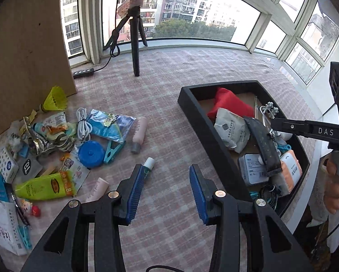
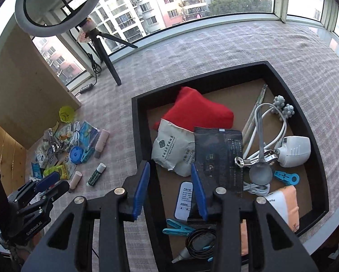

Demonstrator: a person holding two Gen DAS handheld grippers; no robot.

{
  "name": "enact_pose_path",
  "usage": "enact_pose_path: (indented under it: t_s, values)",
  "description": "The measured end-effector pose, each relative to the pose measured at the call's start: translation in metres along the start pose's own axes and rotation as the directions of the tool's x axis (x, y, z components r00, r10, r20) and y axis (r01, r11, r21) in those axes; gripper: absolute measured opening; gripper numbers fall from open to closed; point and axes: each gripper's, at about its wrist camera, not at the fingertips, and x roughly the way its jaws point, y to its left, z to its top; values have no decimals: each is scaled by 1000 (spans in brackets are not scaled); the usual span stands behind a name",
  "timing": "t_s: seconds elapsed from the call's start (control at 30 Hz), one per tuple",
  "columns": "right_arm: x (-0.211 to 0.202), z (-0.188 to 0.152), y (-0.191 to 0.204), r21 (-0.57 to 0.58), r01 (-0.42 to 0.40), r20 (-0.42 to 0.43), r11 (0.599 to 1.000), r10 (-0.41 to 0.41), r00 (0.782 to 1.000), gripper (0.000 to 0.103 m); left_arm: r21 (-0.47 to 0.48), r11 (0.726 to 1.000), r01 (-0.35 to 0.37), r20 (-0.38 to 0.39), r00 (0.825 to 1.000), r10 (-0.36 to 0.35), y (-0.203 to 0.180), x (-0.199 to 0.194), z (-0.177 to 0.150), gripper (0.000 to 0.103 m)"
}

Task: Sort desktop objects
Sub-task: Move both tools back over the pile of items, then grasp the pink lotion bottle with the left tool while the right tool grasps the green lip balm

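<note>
Lying loose on the cloth are two pink tubes (image 1: 139, 131) and one green tube (image 1: 148, 166); both grippers, left (image 1: 167, 192) and right (image 2: 170, 189), gape empty.

black sachet (image 2: 217, 156) lying flat in tray (image 2: 144, 136), atop white packet (image 2: 171, 149)

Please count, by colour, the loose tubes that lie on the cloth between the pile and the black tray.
pink tubes: 2
green tube, white cap: 1
Total: 3
</note>
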Motion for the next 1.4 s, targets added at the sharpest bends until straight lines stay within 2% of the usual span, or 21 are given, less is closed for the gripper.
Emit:
enact_pose_path:
  t_s: [0.2,0.4,0.5,0.77,1.03,1.13,1.2,1.33,1.4]
  values:
    - [31,-7,51,-60,-56,-68,997,52,996,37,-16,997,-78,-19,997,77,42,3,-16,39]
    - [71,-22,101,-90,-102,-165,991,86,983,37,-7,991,-131,-81,988,130,70,21,-31,38]
    - [95,-27,119,-83,-118,-218,989,98,971,37,8,990,-139,-103,985,139,76,31,-38,37]
    - [136,-28,140,-35,-102,-286,994,87,954,37,61,987,-147,-130,980,154,80,49,-43,37]
    - [150,-26,155,-57,-61,-293,996,42,955,37,82,986,-143,-152,976,155,82,65,-39,37]
    - [156,-28,161,-76,-59,-303,995,33,953,36,79,987,-137,-159,976,148,81,70,-38,34]
    - [159,-30,165,-98,-52,-306,994,20,952,33,69,989,-131,-166,976,141,81,74,-38,28]
    - [162,-36,172,-151,-37,-284,988,-8,959,25,54,990,-128,-166,977,135,83,77,-39,26]
    - [162,-37,174,-178,-37,-280,983,-15,960,22,49,991,-125,-164,978,132,82,77,-38,21]
